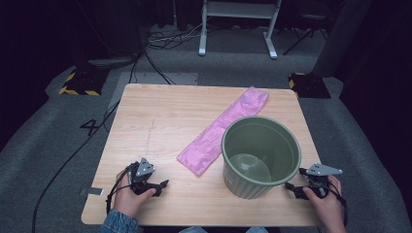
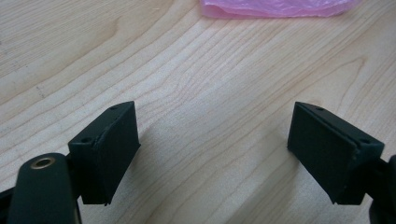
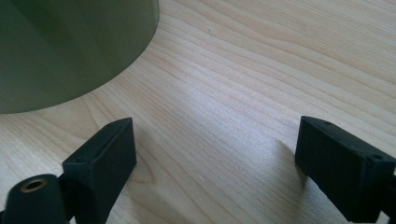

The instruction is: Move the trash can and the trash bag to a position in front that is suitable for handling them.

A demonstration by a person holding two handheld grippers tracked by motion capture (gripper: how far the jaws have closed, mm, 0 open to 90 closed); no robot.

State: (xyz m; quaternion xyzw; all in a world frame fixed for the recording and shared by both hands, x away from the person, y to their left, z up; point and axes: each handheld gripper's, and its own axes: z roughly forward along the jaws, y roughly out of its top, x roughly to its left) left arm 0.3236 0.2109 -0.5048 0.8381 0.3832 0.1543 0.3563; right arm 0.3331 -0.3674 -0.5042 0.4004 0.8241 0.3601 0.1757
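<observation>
A green plastic bin [image 1: 261, 155] stands upright on the right half of the wooden table [image 1: 160, 121]. A folded pink plastic bag [image 1: 223, 128] lies flat and diagonal beside it, from the table's middle toward the far right. My left gripper [image 1: 163, 185] rests low at the near left, open and empty, pointing toward the bag's near end [image 2: 275, 7]. My right gripper [image 1: 290, 187] sits at the near right, open with nothing between its jaws, just beside the bin's wall [image 3: 70, 46]. Bare wood lies between both pairs of jaws.
The table stands on grey carpet. Cables [image 1: 97, 131] run across the floor at the left. A white frame [image 1: 238, 24] stands beyond the far edge, and yellow-black striped bases [image 1: 80, 82] sit near the far corners.
</observation>
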